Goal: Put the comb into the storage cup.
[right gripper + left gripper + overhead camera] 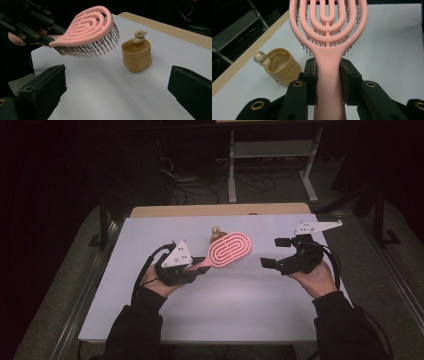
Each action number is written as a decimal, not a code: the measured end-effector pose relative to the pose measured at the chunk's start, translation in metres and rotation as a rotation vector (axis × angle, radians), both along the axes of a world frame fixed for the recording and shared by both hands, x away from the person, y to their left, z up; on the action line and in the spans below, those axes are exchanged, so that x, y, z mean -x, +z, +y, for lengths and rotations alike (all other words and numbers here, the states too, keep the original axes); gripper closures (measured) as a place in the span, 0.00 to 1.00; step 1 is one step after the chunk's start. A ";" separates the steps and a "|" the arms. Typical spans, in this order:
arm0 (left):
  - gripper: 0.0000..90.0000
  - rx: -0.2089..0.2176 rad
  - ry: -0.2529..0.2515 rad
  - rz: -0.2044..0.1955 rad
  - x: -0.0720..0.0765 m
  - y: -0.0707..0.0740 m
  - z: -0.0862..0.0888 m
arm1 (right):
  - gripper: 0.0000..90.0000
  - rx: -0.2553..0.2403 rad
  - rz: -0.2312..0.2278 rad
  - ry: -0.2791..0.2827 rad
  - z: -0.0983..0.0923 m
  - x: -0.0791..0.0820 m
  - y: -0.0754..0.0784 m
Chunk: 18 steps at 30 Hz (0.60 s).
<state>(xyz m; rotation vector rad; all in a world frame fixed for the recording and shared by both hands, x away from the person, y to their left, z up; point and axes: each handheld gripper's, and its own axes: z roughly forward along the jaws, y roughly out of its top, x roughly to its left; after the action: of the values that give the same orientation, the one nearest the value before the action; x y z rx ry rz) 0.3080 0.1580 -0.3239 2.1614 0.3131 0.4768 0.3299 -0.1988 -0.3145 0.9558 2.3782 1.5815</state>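
Brush held up, other gripper empty.
Your left gripper (pixel 200 265) clamps the pink hairbrush (pixel 229 249) by its handle above the table (pixel 250 300); your right gripper (pixel 272 252) is spread wide. Likely next: lower it toward the cup (pixel 136 55).

Near half of counter (pixel 215 315) bare, wide passage between hands. Hairbrush (pixel 229 250) held aloft over counter middle by left tongs (pixel 199 265), bristles down, blocks path above middle. Small tan cup (pixel 216 235) stands near far edge, just behind brush head, apart from it. Right tongs (pixel 272 252) gaping, clear counter beneath.
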 end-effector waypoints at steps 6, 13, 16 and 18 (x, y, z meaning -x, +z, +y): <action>0.77 0.021 0.010 -0.009 0.001 -0.001 0.001 | 0.03 0.007 0.022 -0.003 0.011 -0.005 0.008; 0.77 0.029 0.013 -0.028 0.003 0.000 0.000 | 0.05 -0.017 0.041 -0.001 0.018 -0.013 0.014; 0.77 0.038 0.012 -0.030 0.003 0.000 0.001 | 0.05 -0.033 0.055 0.006 0.021 -0.016 0.015; 0.77 0.035 0.011 -0.033 0.004 -0.001 0.001 | 0.07 -0.071 0.069 0.019 0.022 -0.018 0.015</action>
<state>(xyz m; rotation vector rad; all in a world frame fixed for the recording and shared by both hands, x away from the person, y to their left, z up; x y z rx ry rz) 0.3042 0.1589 -0.3253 2.1165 0.3135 0.5090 0.3482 -0.1772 -0.2991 1.0205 2.3976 1.6761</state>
